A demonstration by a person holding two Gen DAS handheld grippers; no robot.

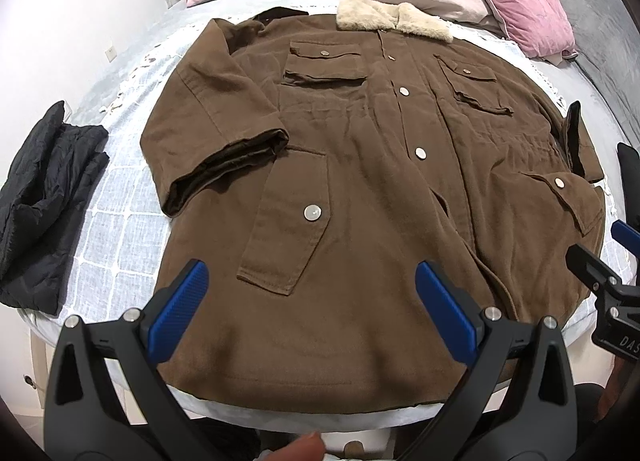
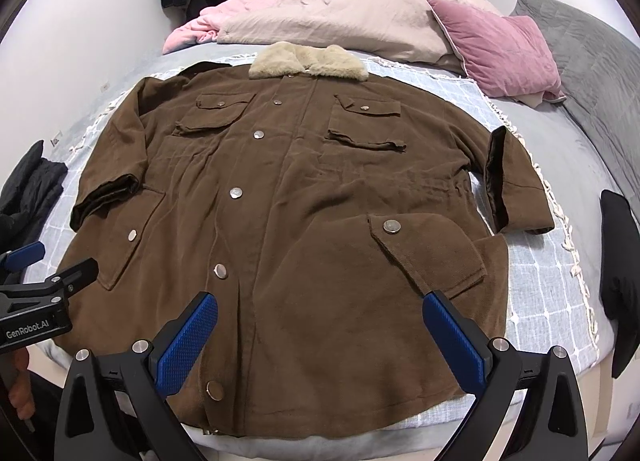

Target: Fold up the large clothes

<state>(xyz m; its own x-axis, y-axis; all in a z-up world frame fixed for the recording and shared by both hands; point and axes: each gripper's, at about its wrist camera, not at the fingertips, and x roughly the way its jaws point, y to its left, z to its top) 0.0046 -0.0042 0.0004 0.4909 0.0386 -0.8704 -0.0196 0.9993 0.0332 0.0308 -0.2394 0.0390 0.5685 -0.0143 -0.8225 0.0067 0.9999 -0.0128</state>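
A large brown coat (image 1: 360, 165) (image 2: 304, 229) with a cream fleece collar (image 1: 394, 19) (image 2: 308, 61) lies flat, front up and buttoned, on the bed, its hem toward me. Both sleeves are folded in at the sides, the left sleeve (image 1: 212, 133) (image 2: 110, 165) and the right sleeve (image 2: 516, 181). My left gripper (image 1: 312, 285) hovers open above the hem's left half. My right gripper (image 2: 320, 315) hovers open above the hem's middle. Neither holds anything. The right gripper also shows at the right edge of the left wrist view (image 1: 608, 273), and the left gripper at the left edge of the right wrist view (image 2: 36, 285).
A folded black garment (image 1: 44, 201) (image 2: 28, 189) lies at the bed's left edge. Another black item (image 2: 620, 269) sits at the right edge. A pale pink duvet (image 2: 340, 13), a pink pillow (image 2: 504, 45) and a grey blanket (image 2: 592, 81) lie at the bed's head. The bedspread (image 2: 536, 289) is checked light blue.
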